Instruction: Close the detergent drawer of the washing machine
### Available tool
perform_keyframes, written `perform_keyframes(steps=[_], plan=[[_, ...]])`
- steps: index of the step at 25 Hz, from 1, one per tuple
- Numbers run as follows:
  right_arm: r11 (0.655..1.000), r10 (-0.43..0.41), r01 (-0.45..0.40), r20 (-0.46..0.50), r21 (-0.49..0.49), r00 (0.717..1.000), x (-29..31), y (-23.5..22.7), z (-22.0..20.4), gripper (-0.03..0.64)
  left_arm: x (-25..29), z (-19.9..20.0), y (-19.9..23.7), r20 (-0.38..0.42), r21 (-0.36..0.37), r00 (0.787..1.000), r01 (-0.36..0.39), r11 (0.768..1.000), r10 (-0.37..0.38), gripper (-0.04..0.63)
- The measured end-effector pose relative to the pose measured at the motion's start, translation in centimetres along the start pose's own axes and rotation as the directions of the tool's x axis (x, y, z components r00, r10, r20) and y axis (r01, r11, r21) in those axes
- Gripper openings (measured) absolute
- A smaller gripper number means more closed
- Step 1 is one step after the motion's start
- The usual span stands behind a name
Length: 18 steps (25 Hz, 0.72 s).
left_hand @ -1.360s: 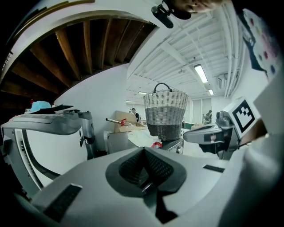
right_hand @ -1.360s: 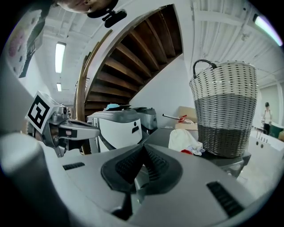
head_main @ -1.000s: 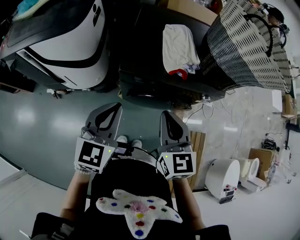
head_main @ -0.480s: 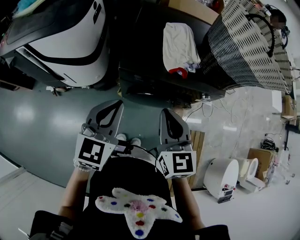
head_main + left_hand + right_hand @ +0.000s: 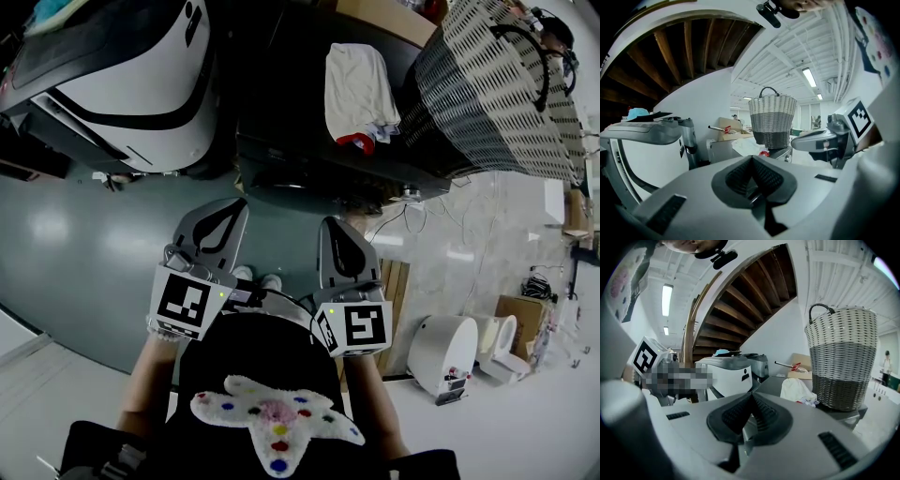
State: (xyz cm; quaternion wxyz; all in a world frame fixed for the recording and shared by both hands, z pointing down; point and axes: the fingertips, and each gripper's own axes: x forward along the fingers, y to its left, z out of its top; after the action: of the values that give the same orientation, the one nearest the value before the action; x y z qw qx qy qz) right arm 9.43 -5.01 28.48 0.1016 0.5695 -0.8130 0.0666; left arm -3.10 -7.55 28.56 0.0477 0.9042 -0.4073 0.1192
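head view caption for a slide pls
Jaws shut, left gripper and right gripper face a dark appliance bearing wicker basket and cloth

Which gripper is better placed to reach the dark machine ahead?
Right, marginally. Both shut, empty; the right gripper faces the dark machine; the left gripper sits off its left corner. Drawer not discernible.

White-over-grey woven basket [image 5: 502, 89]
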Motion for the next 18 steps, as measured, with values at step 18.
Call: perform_keyframes(steps=[18], plan=[[1.000, 0.004, -0.004, 0.002, 0.014, 1.000, -0.18, 0.24, -0.68, 0.005, -0.19, -0.34, 0.09, -0.010, 0.001, 1.000, -0.004, 1.000, 0.004, 0.011]])
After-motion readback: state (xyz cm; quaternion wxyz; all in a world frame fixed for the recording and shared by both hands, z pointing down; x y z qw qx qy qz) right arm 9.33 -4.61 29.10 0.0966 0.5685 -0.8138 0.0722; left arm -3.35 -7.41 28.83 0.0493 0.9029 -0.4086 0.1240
